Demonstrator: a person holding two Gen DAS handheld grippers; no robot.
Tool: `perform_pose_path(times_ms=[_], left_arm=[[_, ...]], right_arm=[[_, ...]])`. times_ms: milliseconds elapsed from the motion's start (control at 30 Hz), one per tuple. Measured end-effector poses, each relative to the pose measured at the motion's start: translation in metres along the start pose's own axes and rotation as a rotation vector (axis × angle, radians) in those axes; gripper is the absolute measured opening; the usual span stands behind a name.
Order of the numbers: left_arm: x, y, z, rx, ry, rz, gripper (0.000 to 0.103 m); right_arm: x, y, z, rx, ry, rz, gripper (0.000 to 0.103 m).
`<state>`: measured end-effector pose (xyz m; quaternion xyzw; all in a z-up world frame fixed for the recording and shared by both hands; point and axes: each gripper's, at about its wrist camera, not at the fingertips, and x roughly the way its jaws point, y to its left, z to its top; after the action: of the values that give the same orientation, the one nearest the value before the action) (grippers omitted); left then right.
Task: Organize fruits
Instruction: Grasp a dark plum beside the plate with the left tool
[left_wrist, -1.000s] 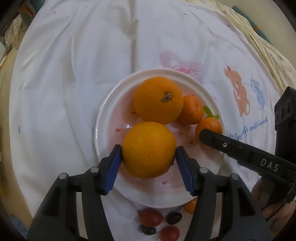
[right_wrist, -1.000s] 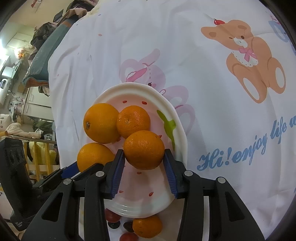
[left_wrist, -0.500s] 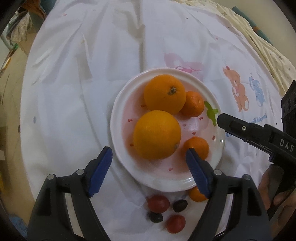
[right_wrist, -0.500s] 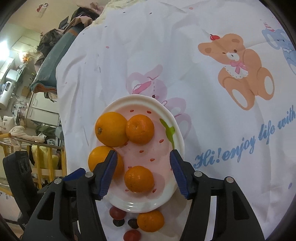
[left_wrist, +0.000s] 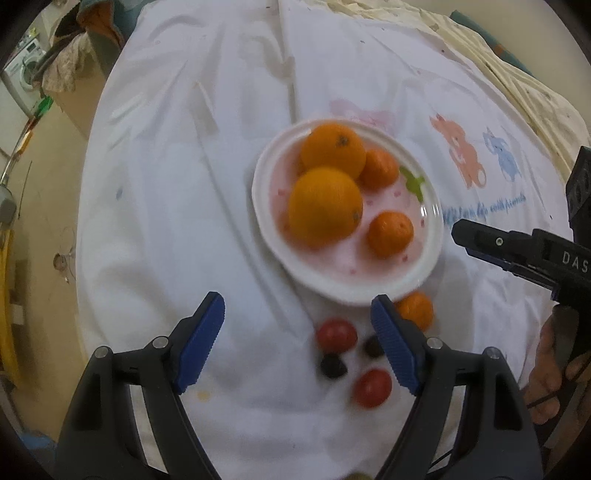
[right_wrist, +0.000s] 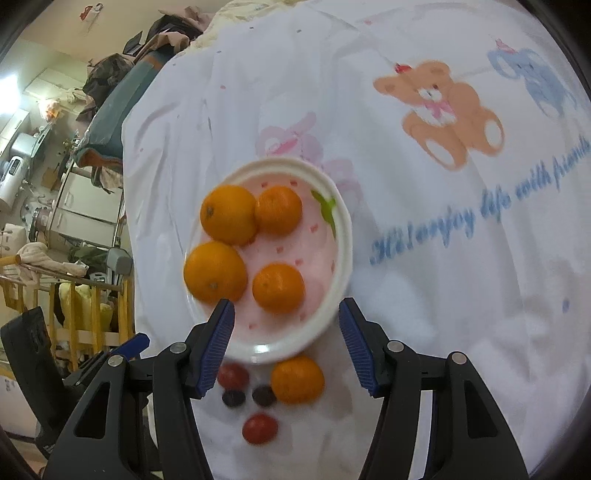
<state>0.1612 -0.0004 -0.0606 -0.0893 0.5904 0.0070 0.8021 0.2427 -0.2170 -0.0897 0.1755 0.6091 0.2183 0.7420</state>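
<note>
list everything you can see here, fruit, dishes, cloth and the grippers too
plate: 1, white with pink specks, on the cloth
large oranges: 2, orange, left part of the plate
small mandarins: 2, orange, right part of the plate
loose mandarin: 1, orange, on the cloth beside the plate's near rim
cherry tomatoes: 2, red, on the cloth near the loose mandarin
dark grapes: 2, dark purple, between the tomatoes
tablecloth: 1, white, bear print
left gripper: open, empty
right gripper: open, empty
</note>
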Motion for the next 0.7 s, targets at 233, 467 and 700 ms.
perform_pose_path(times_ms=[233,467,700], left_arm=[[-0.005,-0.009,-0.035,0.04,-0.003,-0.034,0.07],[0.017,-0.021,-0.051,0.113,0.013,-0.019,0.049],[0.039,-0.033,-0.055,0.129,0.063,-0.031,0.032]], right_arm=[[-0.013,-0.008,-0.036,0.032,0.005,-0.004,0.061],[-0.026,-0.018,-0.063,0.093,-0.013,0.0,0.062],[-0.033,-0.023,-0.063,0.13,-0.03,0.013,0.062]])
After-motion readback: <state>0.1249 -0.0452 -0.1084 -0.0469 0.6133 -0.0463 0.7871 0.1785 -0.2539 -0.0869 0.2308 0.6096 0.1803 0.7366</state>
